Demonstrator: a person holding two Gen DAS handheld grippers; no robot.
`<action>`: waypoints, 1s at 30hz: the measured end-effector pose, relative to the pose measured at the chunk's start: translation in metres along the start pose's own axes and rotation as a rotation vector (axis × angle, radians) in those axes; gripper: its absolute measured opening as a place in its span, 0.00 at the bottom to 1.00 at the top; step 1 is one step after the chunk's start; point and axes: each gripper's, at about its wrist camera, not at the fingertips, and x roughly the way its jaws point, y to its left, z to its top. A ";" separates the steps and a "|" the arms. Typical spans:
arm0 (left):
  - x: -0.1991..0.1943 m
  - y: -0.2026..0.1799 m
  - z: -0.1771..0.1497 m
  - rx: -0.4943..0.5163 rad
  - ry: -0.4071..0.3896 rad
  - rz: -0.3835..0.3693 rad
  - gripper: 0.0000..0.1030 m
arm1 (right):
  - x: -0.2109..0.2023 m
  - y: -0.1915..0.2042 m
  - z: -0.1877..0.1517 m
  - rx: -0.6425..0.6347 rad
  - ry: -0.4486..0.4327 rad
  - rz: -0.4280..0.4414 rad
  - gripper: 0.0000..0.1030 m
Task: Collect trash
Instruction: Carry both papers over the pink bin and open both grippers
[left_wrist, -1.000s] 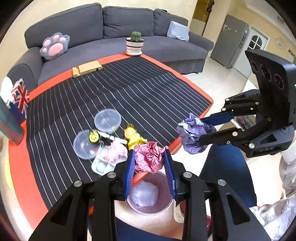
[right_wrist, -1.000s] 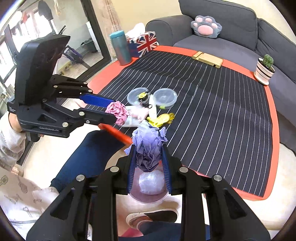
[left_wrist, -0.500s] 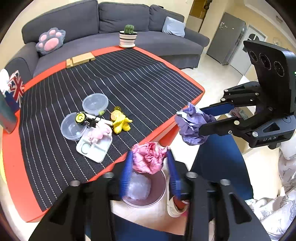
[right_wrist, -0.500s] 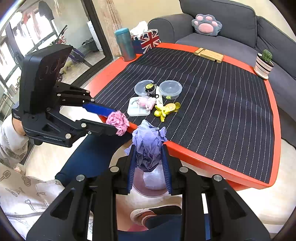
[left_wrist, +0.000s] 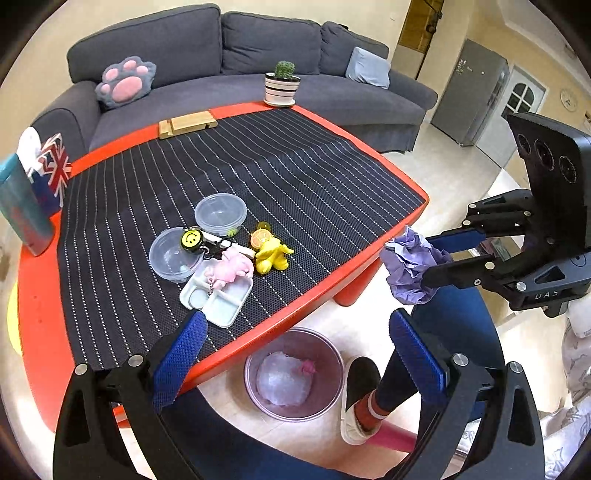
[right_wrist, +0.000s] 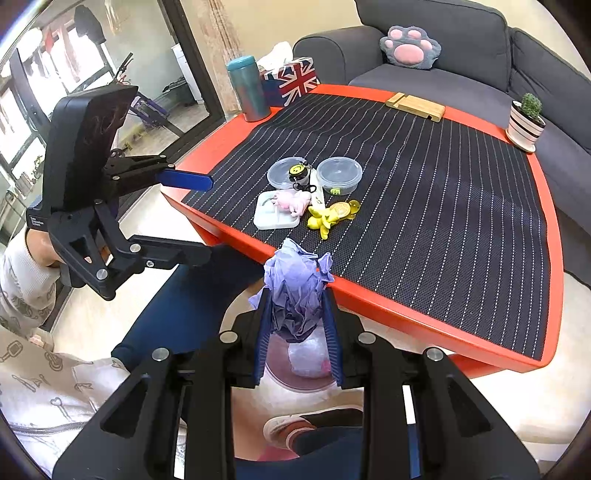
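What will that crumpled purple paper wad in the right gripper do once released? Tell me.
The purple paper wad looks crumpled and airy, so it is probably very light and may drift as it falls. Its folds bulge out past the right gripper, suggesting it squashes easily and may spring back. Hanging above the trash bin, it should land softly without rolling far.

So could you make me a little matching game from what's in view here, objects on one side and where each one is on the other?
Things:
1. purple paper wad
2. pink paper wad
3. yellow toy
4. potted cactus

Places:
A. far corner of the table
B. in the bin on the floor
C. clamped in the right hand-held gripper
D. on the striped mat, beside the white tray

Pairs: 1-C, 2-B, 3-D, 4-A
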 end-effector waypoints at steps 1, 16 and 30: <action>-0.001 0.000 0.000 -0.001 -0.003 0.000 0.92 | 0.000 0.000 0.000 0.000 0.000 0.001 0.26; -0.026 0.007 -0.007 0.006 -0.061 0.053 0.92 | 0.005 0.011 0.002 -0.027 0.011 0.025 0.26; -0.034 0.015 -0.010 -0.014 -0.061 0.063 0.92 | 0.012 0.016 0.011 -0.027 0.009 0.001 0.95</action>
